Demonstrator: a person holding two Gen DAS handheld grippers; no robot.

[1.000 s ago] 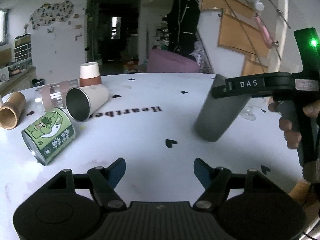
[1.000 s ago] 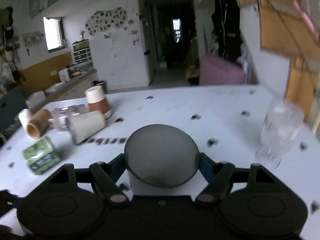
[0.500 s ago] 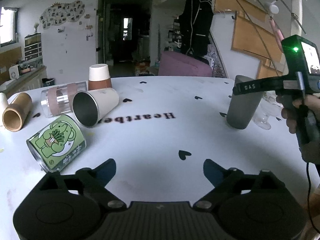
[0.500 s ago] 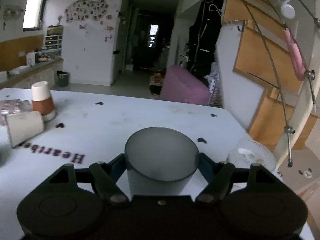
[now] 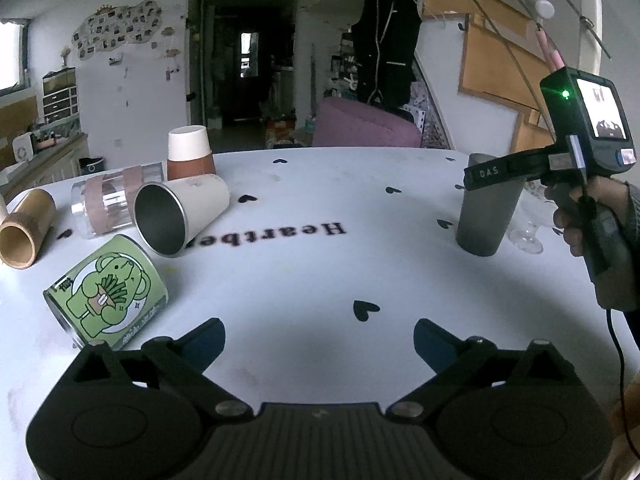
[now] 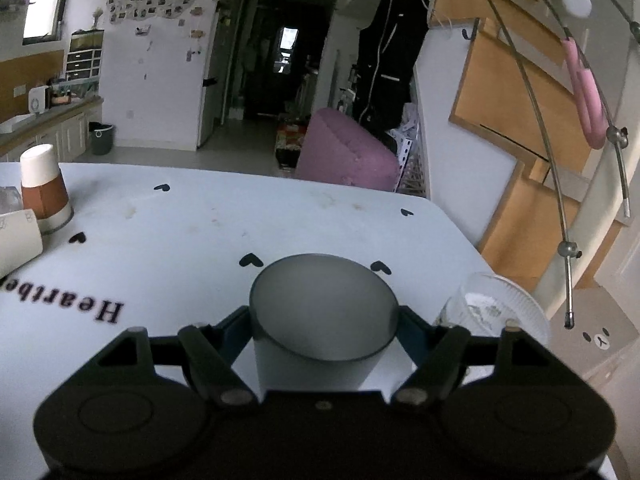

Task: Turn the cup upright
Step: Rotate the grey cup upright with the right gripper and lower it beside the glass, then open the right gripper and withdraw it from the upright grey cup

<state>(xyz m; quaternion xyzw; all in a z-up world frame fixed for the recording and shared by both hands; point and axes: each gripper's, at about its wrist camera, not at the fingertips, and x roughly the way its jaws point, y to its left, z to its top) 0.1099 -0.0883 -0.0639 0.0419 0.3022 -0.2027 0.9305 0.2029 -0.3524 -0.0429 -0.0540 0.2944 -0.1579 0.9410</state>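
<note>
A dark grey cup (image 5: 486,212) stands upright on the white table (image 5: 304,272) at the right. My right gripper (image 5: 496,170) is shut on its rim; in the right wrist view the cup (image 6: 320,328) sits between the fingertips of the gripper (image 6: 323,320), mouth facing up. My left gripper (image 5: 318,340) is open and empty, low over the table's near side. A cream steel-lined cup (image 5: 180,210) lies on its side at the left.
At the left lie a green can (image 5: 108,292), a clear glass with brown bands (image 5: 112,200) and a bamboo tube (image 5: 24,228). A brown-and-white paper cup (image 5: 190,152) stands upside down behind them. A stemmed glass (image 6: 496,308) stands just right of the grey cup.
The right gripper has turned the grey cup from tilted in the air to upright and set it down on the table further right, beside the stemmed glass. The left gripper has stayed open.
</note>
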